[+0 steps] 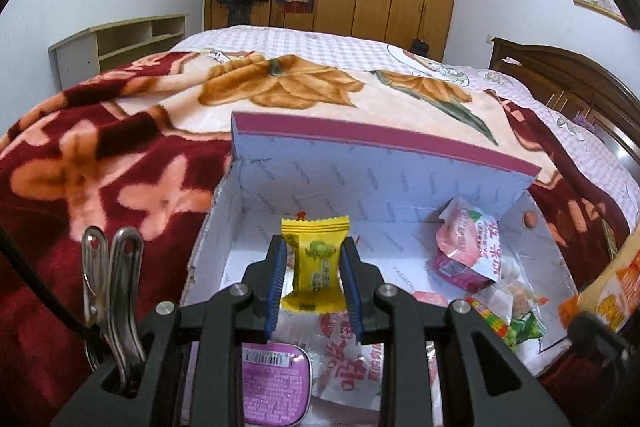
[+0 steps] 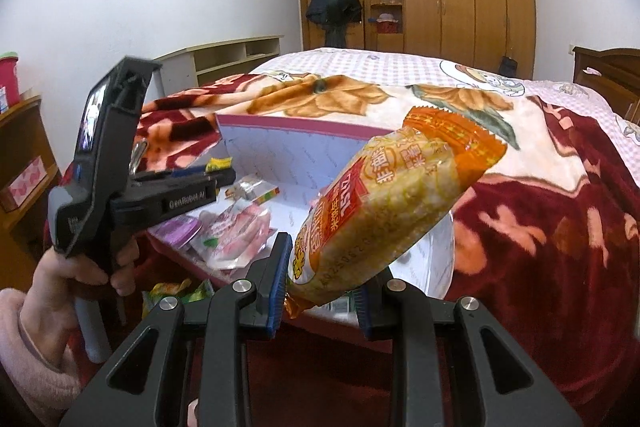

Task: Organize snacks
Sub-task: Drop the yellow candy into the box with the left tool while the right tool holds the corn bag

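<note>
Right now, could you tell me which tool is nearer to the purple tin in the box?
Left. The left tool hangs right above the purple tin; the right tool sits outside the box's near edge.

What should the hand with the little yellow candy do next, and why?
Probably lower and open. The left hand-held gripper is shut on the small yellow wrapped candy, held above the open white cardboard box where other snacks already lie. The right hand-held gripper holds the orange rice-cracker packet and could go after.
</note>
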A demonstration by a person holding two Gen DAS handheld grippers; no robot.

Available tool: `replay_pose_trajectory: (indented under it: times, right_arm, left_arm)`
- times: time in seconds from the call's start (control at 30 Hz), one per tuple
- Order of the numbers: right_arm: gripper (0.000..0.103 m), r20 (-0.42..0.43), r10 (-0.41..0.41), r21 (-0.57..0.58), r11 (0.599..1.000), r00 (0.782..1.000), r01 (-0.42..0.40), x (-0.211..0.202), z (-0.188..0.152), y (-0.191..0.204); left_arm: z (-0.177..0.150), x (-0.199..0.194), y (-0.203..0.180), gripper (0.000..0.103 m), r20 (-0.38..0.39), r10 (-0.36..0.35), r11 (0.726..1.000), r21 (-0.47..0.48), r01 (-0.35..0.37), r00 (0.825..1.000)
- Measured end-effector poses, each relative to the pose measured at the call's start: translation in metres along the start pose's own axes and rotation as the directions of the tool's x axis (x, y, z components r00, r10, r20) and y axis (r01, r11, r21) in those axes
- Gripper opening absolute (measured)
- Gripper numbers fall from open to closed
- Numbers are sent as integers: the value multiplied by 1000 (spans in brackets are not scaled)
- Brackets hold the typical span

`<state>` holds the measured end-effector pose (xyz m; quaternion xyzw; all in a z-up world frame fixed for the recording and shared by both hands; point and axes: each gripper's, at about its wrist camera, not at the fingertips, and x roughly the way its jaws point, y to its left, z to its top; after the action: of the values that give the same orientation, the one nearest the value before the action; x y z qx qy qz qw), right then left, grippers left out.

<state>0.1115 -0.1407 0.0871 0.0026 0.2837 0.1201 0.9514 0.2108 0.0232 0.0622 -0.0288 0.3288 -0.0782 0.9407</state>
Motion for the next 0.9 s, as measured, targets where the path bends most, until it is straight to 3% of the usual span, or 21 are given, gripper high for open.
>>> replay_pose_trajectory:
  times: [0.17, 0.33, 0.5, 0.9]
  right_arm:
    - [29, 6, -28, 7, 1000, 1000, 27, 12, 10, -8]
    - [29, 0, -50, 13, 999, 999, 50, 26, 19, -15]
    - [29, -36, -66, 16, 998, 997, 67, 49, 26, -23]
    - [29, -89, -70, 51, 996, 994, 75, 95, 38, -39]
  left_arm:
    - [-6, 10, 2, 30, -11, 34, 999, 16, -34, 999]
    - [-11, 13, -2, 46, 3, 24, 999, 47, -24, 1000]
    - [-12, 14, -1, 52, 14, 27, 999, 29, -27, 1000]
    - [-15, 13, -1, 54, 31, 32, 999, 26, -33, 999]
